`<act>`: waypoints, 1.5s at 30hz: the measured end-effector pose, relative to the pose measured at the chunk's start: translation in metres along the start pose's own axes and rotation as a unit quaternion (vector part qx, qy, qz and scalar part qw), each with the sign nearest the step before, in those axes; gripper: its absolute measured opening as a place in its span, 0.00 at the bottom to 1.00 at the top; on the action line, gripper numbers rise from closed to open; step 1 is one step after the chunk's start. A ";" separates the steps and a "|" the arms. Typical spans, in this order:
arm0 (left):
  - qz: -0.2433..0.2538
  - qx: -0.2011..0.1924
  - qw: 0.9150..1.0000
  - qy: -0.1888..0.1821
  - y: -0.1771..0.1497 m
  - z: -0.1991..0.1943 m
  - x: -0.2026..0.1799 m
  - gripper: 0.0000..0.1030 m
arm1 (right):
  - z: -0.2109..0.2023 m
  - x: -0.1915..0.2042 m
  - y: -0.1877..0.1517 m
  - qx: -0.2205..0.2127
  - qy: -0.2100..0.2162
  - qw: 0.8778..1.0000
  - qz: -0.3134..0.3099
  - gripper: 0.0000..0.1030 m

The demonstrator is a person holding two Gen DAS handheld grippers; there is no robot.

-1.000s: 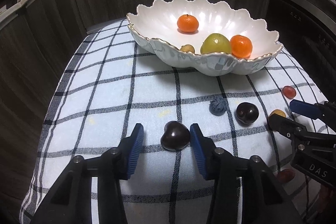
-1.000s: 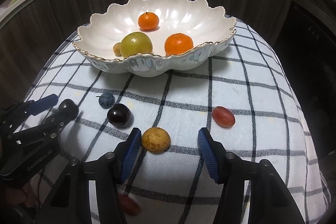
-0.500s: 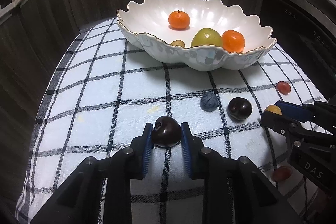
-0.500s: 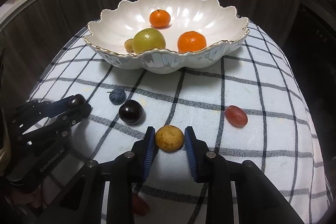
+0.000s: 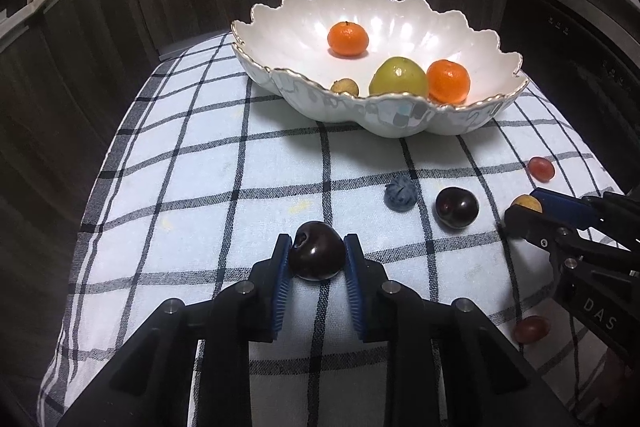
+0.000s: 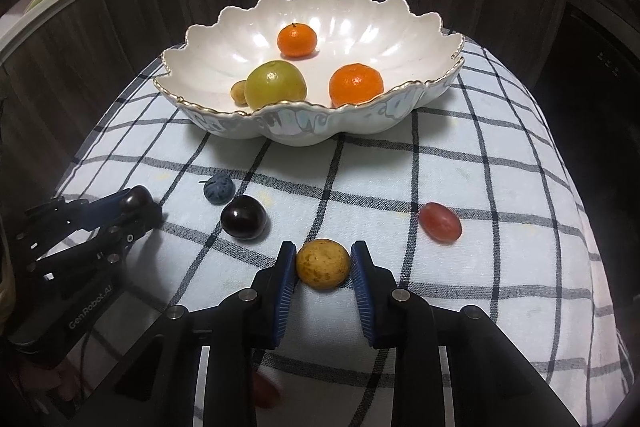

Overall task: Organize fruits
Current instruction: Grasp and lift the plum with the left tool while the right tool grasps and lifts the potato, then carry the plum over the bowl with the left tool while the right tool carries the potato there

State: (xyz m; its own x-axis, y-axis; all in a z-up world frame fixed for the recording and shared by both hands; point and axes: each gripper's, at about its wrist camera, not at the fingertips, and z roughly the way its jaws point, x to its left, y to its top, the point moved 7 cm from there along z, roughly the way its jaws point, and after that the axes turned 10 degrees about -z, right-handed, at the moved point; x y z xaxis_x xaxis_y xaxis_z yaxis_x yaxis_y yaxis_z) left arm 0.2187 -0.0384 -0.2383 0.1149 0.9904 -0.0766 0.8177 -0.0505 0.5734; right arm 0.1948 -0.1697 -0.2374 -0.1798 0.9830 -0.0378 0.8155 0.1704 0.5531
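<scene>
Checked cloth (image 5: 200,163); only the right view shows yellow fruit (image 6: 323,264) clamped.

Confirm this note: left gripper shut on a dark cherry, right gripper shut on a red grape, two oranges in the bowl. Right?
Not quite. The right gripper is shut on the small yellow fruit; the right wrist view shows the red grape lying free on the cloth. The rest stands.
</scene>
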 end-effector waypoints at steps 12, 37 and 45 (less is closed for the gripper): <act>-0.003 -0.008 1.000 0.000 0.008 -0.021 -0.003 0.26 | -0.021 -0.003 0.008 -0.018 -0.006 1.000 0.002 0.29; 0.001 -0.040 0.999 0.000 0.039 -0.065 -0.018 0.26 | -0.061 -0.015 0.036 -0.060 -0.013 0.998 0.012 0.29; 0.002 -0.047 0.999 -0.001 0.049 -0.073 -0.021 0.26 | -0.068 -0.020 0.044 -0.069 -0.015 0.997 0.016 0.29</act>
State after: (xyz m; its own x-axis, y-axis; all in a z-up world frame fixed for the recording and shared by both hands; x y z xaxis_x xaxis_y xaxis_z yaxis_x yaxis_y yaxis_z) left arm 0.2156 -0.0519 -0.1495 0.1192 0.9900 -0.0758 0.7612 -0.0421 0.6471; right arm 0.1971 -0.1868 -0.1555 -0.1359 0.9898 -0.0425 0.7374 0.1297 0.6629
